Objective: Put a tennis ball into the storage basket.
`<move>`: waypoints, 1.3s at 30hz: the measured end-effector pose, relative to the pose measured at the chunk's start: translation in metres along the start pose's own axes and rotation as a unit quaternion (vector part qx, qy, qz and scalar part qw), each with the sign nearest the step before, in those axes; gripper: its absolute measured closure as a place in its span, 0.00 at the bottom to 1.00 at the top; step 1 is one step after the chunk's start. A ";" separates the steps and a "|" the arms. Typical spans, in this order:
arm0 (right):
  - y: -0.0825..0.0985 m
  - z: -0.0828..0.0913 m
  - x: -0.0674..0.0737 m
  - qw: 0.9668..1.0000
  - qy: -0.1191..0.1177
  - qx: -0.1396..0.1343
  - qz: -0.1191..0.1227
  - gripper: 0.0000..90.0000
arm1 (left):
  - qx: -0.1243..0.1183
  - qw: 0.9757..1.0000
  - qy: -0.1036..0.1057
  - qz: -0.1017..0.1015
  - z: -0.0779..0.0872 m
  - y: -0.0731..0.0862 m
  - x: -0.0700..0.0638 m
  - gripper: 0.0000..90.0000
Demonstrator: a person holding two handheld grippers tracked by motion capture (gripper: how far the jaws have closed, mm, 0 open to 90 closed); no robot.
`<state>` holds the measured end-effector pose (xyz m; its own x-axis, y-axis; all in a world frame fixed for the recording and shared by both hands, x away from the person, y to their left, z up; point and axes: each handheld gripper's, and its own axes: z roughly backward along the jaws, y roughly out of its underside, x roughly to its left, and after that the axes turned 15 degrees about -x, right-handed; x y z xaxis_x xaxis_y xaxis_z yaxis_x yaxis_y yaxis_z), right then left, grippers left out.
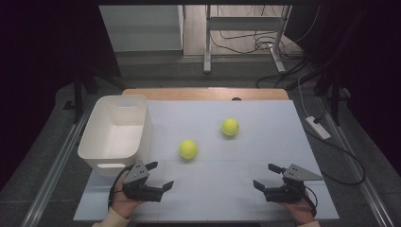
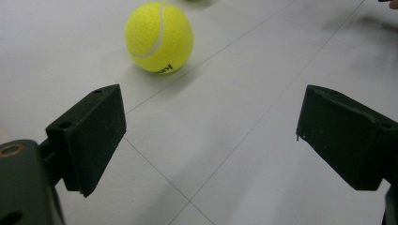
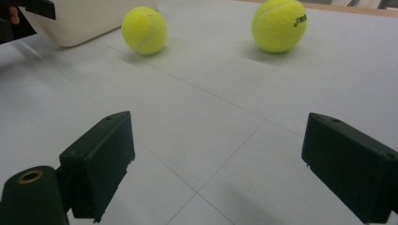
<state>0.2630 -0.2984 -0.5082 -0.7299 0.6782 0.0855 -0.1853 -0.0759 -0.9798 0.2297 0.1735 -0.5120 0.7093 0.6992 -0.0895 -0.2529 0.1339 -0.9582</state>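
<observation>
Left gripper held low over the near-left of the desk, jaws spread wide, nothing between them. Right gripper held at the near-right, jaws likewise wide apart and empty. Nearer tennis ball lay on the desk ahead of the left gripper, well apart from it and just right of the white bin. Second tennis ball rested farther back and to the right, apart from the first.
</observation>
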 end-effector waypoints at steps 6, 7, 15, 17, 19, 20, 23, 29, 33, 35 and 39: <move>0.000 -0.001 0.000 1.000 0.000 -0.002 0.001 0.11 | 0.001 1.000 0.003 0.006 -0.001 0.000 0.001 0.10; 0.000 -0.002 0.000 1.000 0.000 -0.002 0.002 0.11 | 0.002 1.000 0.004 0.008 -0.002 0.000 0.001 0.10; 0.002 -0.004 -0.003 1.000 -0.001 -0.003 -0.002 0.11 | 0.001 1.000 0.006 0.010 -0.003 -0.004 -0.002 0.10; 0.002 -0.004 -0.003 1.000 -0.001 -0.002 0.000 0.11 | 0.001 1.000 0.004 0.011 -0.002 -0.004 -0.002 0.10; 0.002 -0.004 -0.002 1.000 -0.002 -0.002 0.000 0.11 | 0.002 1.000 0.003 0.009 -0.002 -0.004 -0.002 0.10; 0.002 -0.004 -0.002 1.000 -0.002 -0.003 0.001 0.11 | 0.002 1.000 0.003 0.009 -0.002 -0.004 -0.002 0.10; 0.001 -0.003 -0.002 1.000 -0.001 -0.004 0.001 0.11 | 0.002 1.000 0.000 0.009 -0.001 -0.005 -0.001 0.10; 0.001 -0.002 -0.003 1.000 0.000 -0.005 0.001 0.11 | 0.001 1.000 -0.001 0.009 -0.001 -0.007 -0.003 0.10; -0.001 -0.002 -0.002 1.000 0.001 -0.011 0.000 0.12 | 0.000 1.000 0.000 0.009 -0.001 -0.008 -0.004 0.10; -0.002 -0.001 -0.002 1.000 0.001 -0.011 0.002 0.12 | 0.002 1.000 -0.001 0.009 -0.001 -0.008 -0.004 0.10; -0.001 -0.002 -0.002 1.000 0.000 -0.011 0.002 0.12 | 0.006 1.000 -0.001 0.009 0.001 -0.011 -0.006 0.10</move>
<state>0.2655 -0.2982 -0.5072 -0.7303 0.6783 0.0815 -0.1684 -0.0630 -0.9837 0.2276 0.1680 -0.5003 0.7027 0.7034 -0.1064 -0.2742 0.1298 -0.9529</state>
